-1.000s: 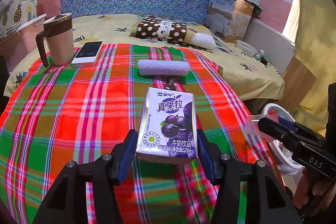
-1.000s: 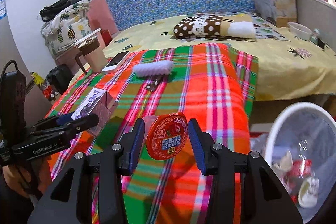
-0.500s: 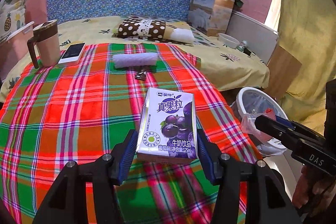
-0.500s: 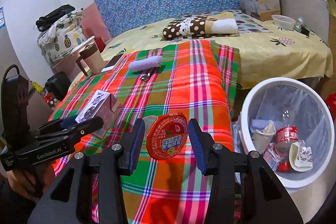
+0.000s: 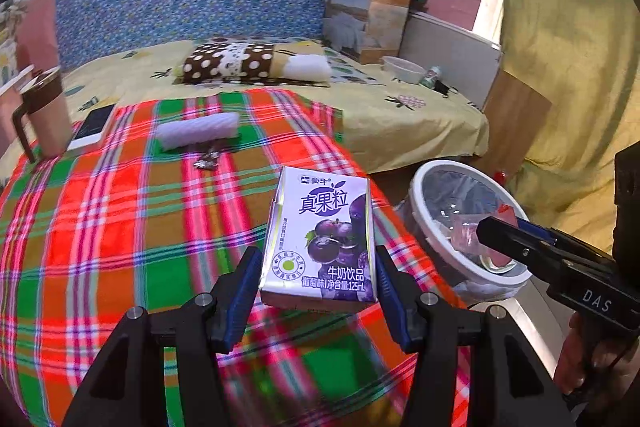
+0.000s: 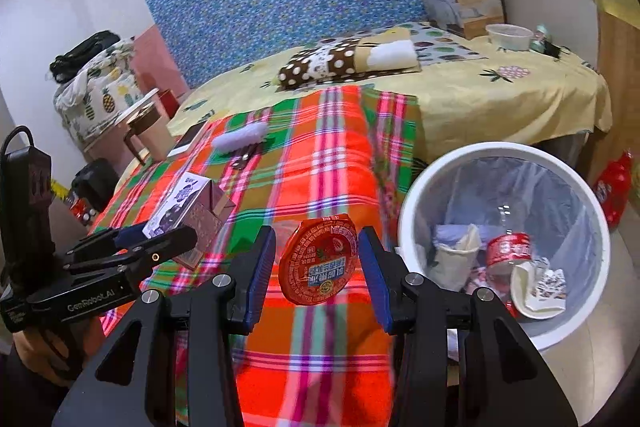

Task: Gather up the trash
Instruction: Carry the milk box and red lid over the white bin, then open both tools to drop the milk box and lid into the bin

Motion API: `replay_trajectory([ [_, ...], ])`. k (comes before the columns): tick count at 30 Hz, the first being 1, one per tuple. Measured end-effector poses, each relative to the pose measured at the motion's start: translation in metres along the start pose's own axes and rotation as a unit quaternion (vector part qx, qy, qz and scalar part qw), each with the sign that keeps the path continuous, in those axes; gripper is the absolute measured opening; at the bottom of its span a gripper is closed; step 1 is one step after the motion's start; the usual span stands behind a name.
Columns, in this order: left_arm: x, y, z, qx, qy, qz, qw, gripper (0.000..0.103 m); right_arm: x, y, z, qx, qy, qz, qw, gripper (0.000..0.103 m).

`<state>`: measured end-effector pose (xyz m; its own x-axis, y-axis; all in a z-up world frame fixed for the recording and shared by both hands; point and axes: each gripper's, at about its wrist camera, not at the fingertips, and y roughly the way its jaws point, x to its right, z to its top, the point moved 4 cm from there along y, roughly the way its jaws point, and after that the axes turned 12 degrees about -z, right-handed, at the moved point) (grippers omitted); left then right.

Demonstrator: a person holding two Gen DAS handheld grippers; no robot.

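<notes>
A purple-and-white milk drink carton (image 5: 320,239) stands upright between the blue pads of my left gripper (image 5: 318,267), which is shut on it above the plaid blanket (image 5: 120,227). My right gripper (image 6: 318,261) is shut on a small clear jelly cup with a red foil lid (image 6: 318,263), held just left of the white trash bin (image 6: 500,149). The bin, lined with a clear bag, holds several pieces of rubbish. In the left wrist view the right gripper (image 5: 500,231) reaches over the bin (image 5: 416,195). The left gripper (image 6: 152,247) with the carton (image 6: 180,203) shows at the left of the right wrist view.
On the blanket lie a white roll (image 5: 196,129), keys (image 5: 206,159), a phone (image 5: 94,125) and a brown-lidded mug (image 5: 44,115). A dotted pillow (image 5: 240,61), a cardboard box (image 5: 368,15) and a bowl (image 5: 402,69) sit on the yellow bedsheet. A red bag (image 6: 614,183) lies beyond the bin.
Both grippers have swung right with their loads still held. The bin has come further into both views and looks larger; the blanket and mug have slid left.
</notes>
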<state>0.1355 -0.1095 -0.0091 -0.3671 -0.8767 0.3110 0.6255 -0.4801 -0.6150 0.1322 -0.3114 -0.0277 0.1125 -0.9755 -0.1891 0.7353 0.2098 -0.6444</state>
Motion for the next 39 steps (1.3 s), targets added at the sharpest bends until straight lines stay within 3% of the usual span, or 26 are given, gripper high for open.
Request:
replay_trajectory([
  [16,0.075,0.067,0.02,-0.026,0.061,-0.071,0.9953,0.056,0.085,-0.014,-0.006,0.007,0.068,-0.091,0.993,0.045],
  [24,0.107,0.105,0.021,-0.05,0.084,-0.096,0.9906,0.056,0.108,-0.01,-0.011,-0.004,0.089,-0.115,0.989,0.045],
  [39,0.131,0.149,0.013,-0.085,0.099,-0.126,0.9835,0.056,0.133,0.0,-0.019,-0.031,0.101,-0.139,0.985,0.046],
])
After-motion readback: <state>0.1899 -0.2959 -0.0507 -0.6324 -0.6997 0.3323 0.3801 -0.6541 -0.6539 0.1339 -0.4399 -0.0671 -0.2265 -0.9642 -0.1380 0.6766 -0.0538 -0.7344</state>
